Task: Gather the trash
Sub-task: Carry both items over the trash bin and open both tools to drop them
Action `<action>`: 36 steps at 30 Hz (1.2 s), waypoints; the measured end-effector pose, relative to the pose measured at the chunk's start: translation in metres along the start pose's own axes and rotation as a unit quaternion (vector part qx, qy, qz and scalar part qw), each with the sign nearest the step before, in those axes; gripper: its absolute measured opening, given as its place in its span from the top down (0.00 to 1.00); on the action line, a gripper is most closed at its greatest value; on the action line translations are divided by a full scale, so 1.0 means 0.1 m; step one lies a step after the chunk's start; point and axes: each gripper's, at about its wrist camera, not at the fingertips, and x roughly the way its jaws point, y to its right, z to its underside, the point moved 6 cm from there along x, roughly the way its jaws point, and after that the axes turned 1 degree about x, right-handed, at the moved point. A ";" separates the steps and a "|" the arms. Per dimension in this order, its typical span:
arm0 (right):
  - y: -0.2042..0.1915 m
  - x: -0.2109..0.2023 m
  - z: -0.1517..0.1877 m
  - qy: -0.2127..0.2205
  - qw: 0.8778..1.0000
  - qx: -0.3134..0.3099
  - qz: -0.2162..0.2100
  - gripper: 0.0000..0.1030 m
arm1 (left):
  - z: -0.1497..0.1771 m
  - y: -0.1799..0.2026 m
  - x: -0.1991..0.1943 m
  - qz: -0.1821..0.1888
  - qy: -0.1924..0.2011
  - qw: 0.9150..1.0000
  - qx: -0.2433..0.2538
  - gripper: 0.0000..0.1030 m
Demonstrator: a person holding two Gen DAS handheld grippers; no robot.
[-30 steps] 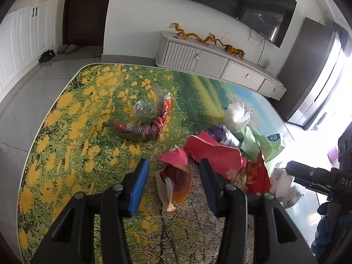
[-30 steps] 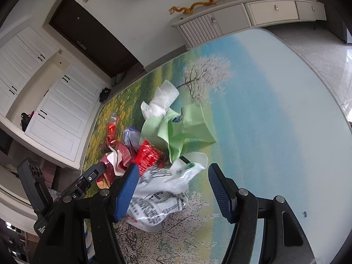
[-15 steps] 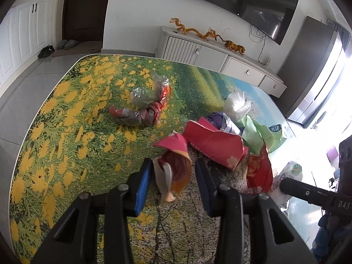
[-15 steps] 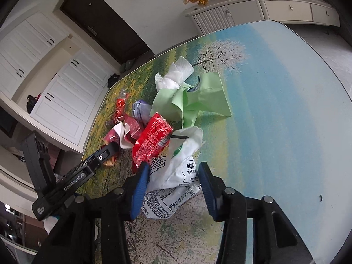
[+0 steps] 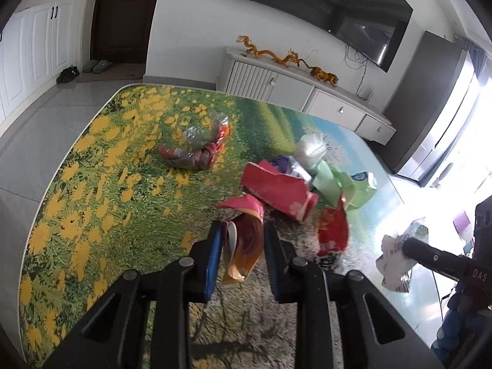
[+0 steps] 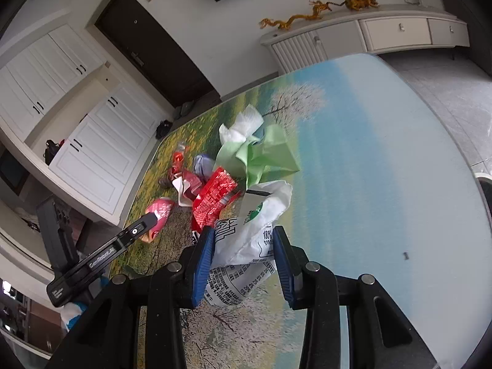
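Note:
My left gripper (image 5: pixel 243 230) is shut on a pink and orange snack bag (image 5: pixel 246 240) and holds it above the table. My right gripper (image 6: pixel 243 235) is shut on a white printed plastic bag (image 6: pixel 249 240), also raised. On the table lie a red paper bag (image 5: pixel 276 187), a red foil wrapper (image 5: pixel 332 230), green paper (image 5: pixel 338 181), a white plastic bag (image 5: pixel 309 149) and a crumpled silver and red wrapper (image 5: pixel 196 150). The right wrist view shows the red wrapper (image 6: pixel 215 200) and green paper (image 6: pixel 258 156) just beyond my fingers.
The table (image 5: pixel 92 184) carries a flower-field and sky print; its right end (image 6: pixel 384 153) is bare. A white sideboard (image 5: pixel 292 92) with golden dragon figures stands by the far wall under a television. White cupboards (image 6: pixel 92 141) are at the left.
Both grippers closed from open onto their bags. The left took the snack bag and the right took the white plastic bag, and both lifted them off the table.

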 end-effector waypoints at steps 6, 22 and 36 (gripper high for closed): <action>0.10 -0.26 -0.05 0.029 1.000 0.010 -0.003 0.65 | 0.01 0.22 -0.26 0.011 0.021 1.000 0.007 0.77; 0.97 -1.19 -0.21 0.131 0.988 0.063 0.055 0.65 | -0.22 1.59 -0.38 0.113 0.024 0.990 0.078 0.77; 2.45 -1.67 -0.37 0.180 0.951 0.117 0.222 0.63 | -0.06 3.64 0.59 0.190 -0.064 0.959 0.201 0.77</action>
